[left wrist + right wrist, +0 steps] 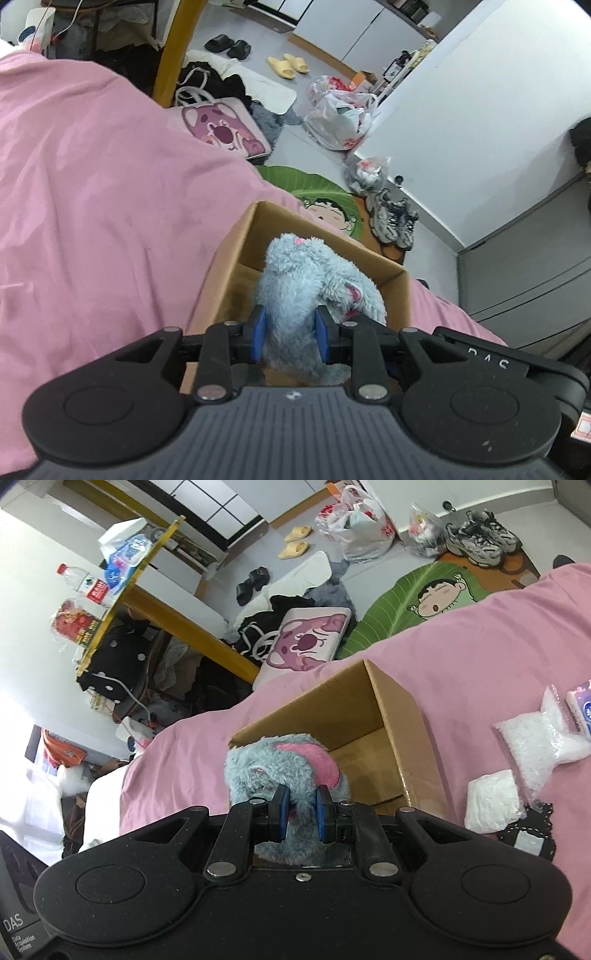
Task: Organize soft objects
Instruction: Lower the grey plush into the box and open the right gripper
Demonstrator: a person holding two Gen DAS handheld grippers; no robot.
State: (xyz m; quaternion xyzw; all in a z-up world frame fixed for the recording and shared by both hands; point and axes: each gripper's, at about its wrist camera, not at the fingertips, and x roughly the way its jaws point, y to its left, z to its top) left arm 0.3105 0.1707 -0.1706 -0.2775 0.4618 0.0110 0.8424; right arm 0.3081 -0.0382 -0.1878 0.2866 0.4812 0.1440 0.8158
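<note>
Plush toy (314, 291) is pinched by both the left gripper (290, 334) and right gripper (300, 814), each clamped on blue fur, hanging just over the open cardboard box (391, 716) on the pink bed (92, 184), so release is probably straight down.

Even, bright indoor lighting with soft shadows. Strong fisheye bending at edges. Overexposed glare at the white bedding (40, 790) on the right-wrist view's left edge. Mild softness throughout.
</note>
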